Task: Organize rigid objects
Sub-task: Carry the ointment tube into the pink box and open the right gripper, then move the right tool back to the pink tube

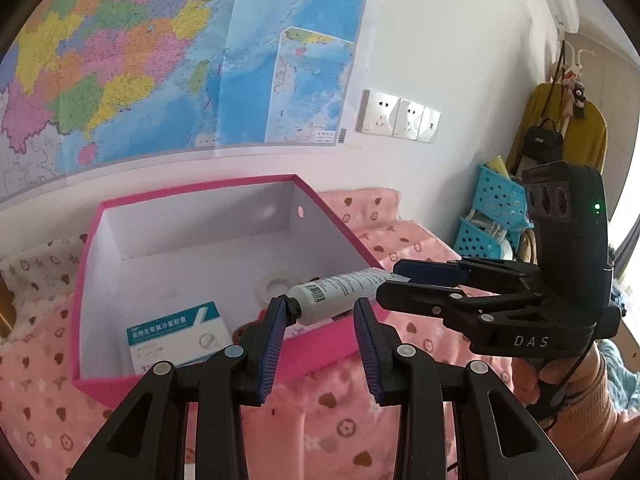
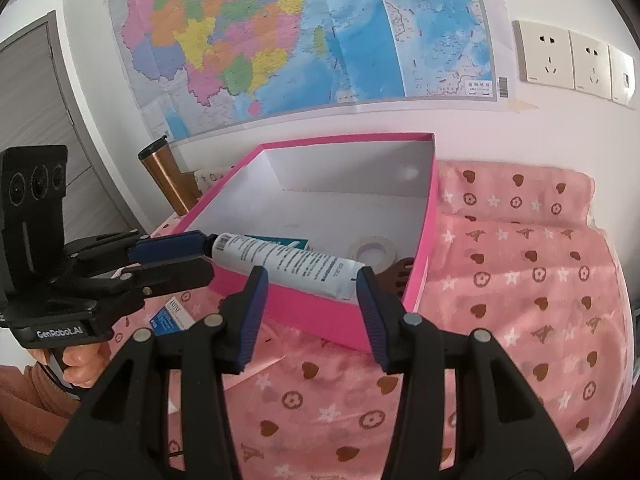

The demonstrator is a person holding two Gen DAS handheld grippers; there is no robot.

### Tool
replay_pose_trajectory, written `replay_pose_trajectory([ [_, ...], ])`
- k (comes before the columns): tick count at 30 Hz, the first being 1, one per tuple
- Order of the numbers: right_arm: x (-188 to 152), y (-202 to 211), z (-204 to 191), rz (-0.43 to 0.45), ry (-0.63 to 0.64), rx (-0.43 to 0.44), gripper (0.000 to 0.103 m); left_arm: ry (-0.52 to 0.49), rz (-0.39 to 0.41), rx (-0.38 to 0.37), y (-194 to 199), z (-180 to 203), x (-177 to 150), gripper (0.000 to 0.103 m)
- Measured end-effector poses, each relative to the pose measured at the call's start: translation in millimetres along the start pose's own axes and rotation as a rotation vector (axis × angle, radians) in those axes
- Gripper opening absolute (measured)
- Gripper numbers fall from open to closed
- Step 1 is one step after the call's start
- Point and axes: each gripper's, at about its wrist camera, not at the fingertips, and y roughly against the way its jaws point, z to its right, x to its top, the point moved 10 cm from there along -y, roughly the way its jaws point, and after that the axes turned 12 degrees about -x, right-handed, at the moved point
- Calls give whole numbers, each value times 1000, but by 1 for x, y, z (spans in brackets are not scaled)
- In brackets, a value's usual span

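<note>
A white tube [image 1: 340,294] with a black cap and a barcode hangs level over the near rim of an open pink box [image 1: 188,388]. In the left wrist view my left gripper [image 1: 320,316] is open, its left fingertip at the cap. The right gripper [image 1: 392,284] closes on the tube's crimped end. In the right wrist view the tube [image 2: 284,266] lies across the pink box [image 2: 320,316] between my right gripper's fingers [image 2: 312,284], touching the right pad. The left gripper [image 2: 188,256] meets its cap. Inside the box lie a teal-and-white carton [image 1: 176,338], a tape roll [image 1: 276,282] and a brown comb [image 2: 396,276].
The box sits on a pink patterned cloth [image 2: 520,280]. A brown metal tumbler [image 2: 164,176] stands left of the box. A small blue-and-white carton [image 2: 172,316] lies on the cloth near the left gripper. Blue baskets [image 1: 496,208] stand at the right. A map and wall sockets are behind.
</note>
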Motion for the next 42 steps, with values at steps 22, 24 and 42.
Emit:
replay_pose_trajectory([
  [22, 8, -49, 21, -40, -27, -70, 49, 88, -124, 27, -57, -47, -12, 34],
  [24, 10, -48, 21, -33, -40, -64, 49, 95, -128, 25, -59, -49, -14, 34],
  [42, -7, -10, 7, 6, -26, 4, 49, 21, -11, 46, 5, -30, -26, 43],
])
